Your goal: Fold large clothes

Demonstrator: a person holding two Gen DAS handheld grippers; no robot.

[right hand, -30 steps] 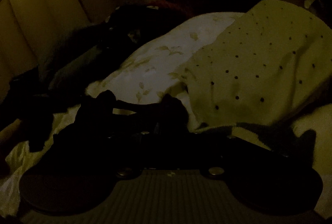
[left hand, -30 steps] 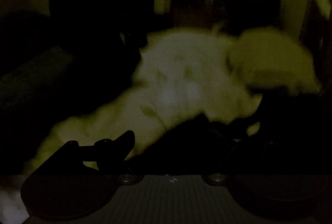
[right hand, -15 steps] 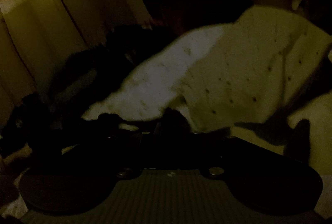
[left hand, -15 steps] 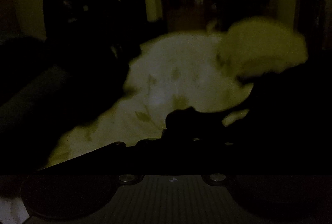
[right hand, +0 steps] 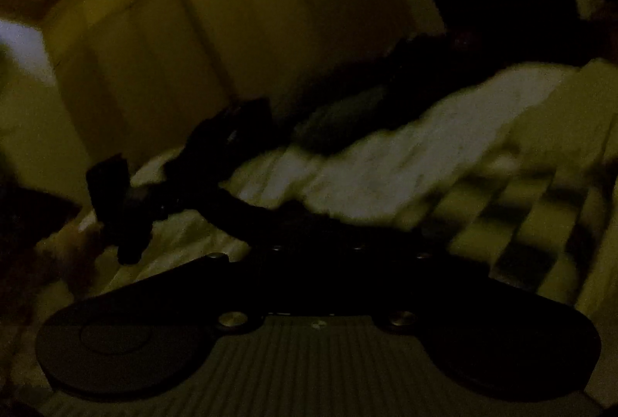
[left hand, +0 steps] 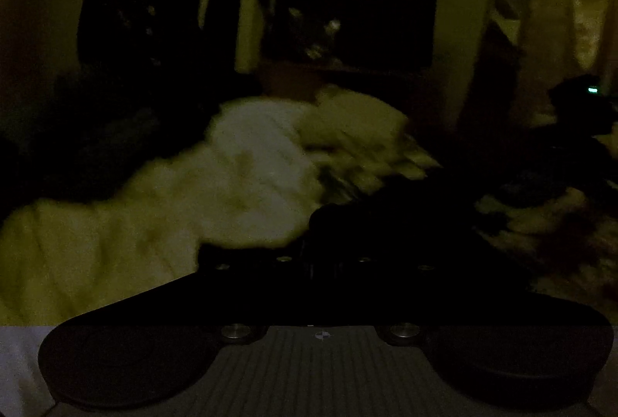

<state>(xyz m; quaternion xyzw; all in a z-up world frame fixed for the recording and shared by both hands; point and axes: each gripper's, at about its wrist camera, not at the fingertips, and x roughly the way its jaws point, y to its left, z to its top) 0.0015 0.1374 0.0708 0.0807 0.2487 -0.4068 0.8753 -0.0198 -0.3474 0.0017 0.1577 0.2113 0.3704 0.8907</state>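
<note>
The left gripper [left hand: 328,223] is squeezed tight on dark cloth [left hand: 386,208]. The right gripper [right hand: 309,220] is closing on it too. A pale soft blanket [left hand: 239,185] lies at eleven o'clock.

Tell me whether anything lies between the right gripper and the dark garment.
Nothing visible does. The dark garment runs as a strand straight into the right gripper, whose jaws are closing with the cloth between them. The pads themselves are too dim to make out.
</note>
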